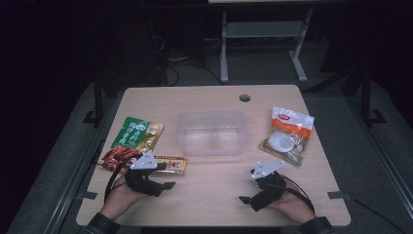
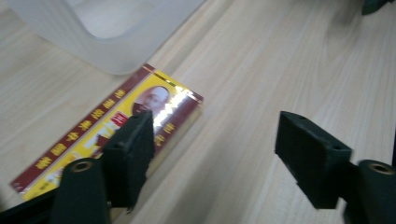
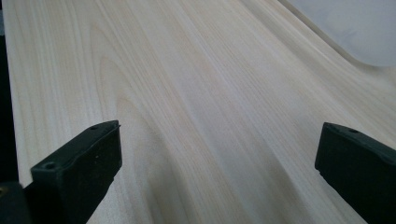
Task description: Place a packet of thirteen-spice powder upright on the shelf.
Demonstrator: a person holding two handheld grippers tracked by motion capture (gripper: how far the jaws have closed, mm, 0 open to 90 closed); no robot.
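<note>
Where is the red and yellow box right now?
In the high view the red and yellow box lies left of centre, just before the clear plastic tub, beside the left hand-held gripper.

The light wooden surface carries a clear plastic tub, a green snack packet, a flat red-and-yellow box and a white-and-orange bag.

We count on the wooden table: one clear plastic container; one green and red snack packet; one flat red and yellow packet; one white and orange food bag. Snack packages in all: three. Hand-held grippers: two, left gripper and right gripper.
</note>
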